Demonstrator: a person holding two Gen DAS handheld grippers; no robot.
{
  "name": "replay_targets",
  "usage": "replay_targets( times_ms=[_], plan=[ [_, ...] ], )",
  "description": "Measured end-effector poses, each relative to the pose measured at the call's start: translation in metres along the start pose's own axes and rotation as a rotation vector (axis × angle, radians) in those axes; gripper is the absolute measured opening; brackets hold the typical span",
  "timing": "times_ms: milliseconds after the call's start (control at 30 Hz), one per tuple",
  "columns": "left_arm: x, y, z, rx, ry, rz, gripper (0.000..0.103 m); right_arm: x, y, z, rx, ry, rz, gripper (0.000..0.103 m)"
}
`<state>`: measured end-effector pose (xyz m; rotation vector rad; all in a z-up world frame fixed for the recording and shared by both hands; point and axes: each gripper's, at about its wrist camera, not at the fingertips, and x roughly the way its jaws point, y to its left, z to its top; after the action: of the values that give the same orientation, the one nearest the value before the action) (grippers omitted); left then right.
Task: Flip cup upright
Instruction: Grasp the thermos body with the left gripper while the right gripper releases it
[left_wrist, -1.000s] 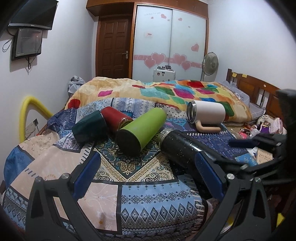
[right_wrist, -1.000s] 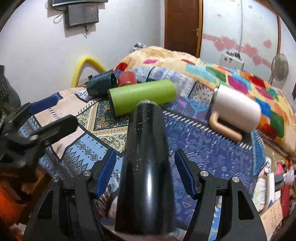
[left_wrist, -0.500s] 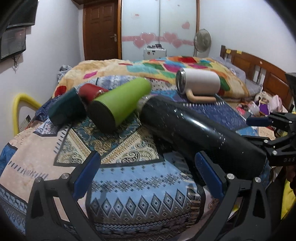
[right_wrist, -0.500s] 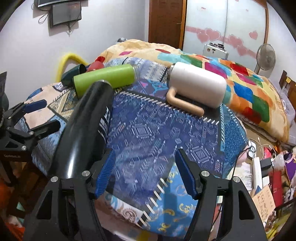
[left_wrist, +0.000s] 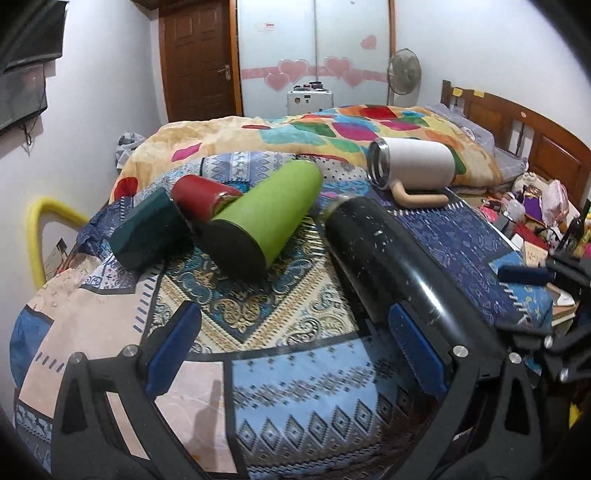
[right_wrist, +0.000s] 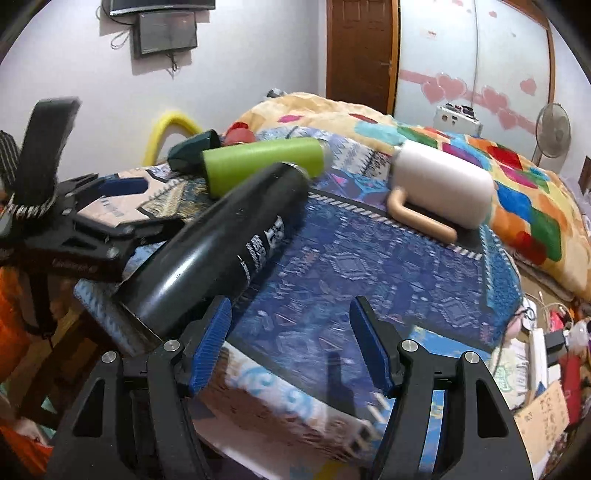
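Black flask: lies on patterned bedspread, beside green tumbler; long axis runs base-near, neck-far. Left of right gripper, nearer left gripper. Both spread wide, empty.

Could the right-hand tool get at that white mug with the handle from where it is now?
Probably yes. The right tool is open and empty, and only bare blue quilt lies between it and the white mug; the black bottle lies off to its left.

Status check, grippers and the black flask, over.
Left gripper and right gripper open, empty. Black flask lying flat between them. Green bottle near its far end.
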<state>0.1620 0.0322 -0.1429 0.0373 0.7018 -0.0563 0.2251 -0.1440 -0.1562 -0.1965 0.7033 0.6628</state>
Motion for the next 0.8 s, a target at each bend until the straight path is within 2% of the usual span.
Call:
replay_targets(
  times_ms=[133, 233, 367, 533, 667, 800],
  plan=[
    [0.002, 0.002, 0.001, 0.003, 0.011, 0.012, 0.103, 0.005, 0.001, 0.0, 0.046, -0.023, 0.028, 0.064],
    [-0.002, 0.002, 0.004, -0.007, 0.019, -0.021, 0.103, 0.003, -0.006, 0.001, 0.087, -0.035, 0.057, 0.064],
    [-0.003, -0.008, 0.016, -0.007, 0.031, -0.074, 0.103, -0.008, -0.013, 0.008, 0.1, -0.079, 0.001, 0.064],
    [0.01, -0.026, 0.035, 0.042, 0.077, -0.09, 0.103, -0.025, -0.03, 0.016, 0.14, -0.142, -0.082, 0.065],
    [0.025, -0.042, 0.046, 0.053, 0.137, -0.129, 0.103, -0.033, -0.04, 0.02, 0.156, -0.185, -0.111, 0.076],
    [0.04, -0.056, 0.054, 0.069, 0.196, -0.162, 0.103, -0.032, -0.047, 0.021, 0.173, -0.204, -0.115, 0.077]
  ],
)
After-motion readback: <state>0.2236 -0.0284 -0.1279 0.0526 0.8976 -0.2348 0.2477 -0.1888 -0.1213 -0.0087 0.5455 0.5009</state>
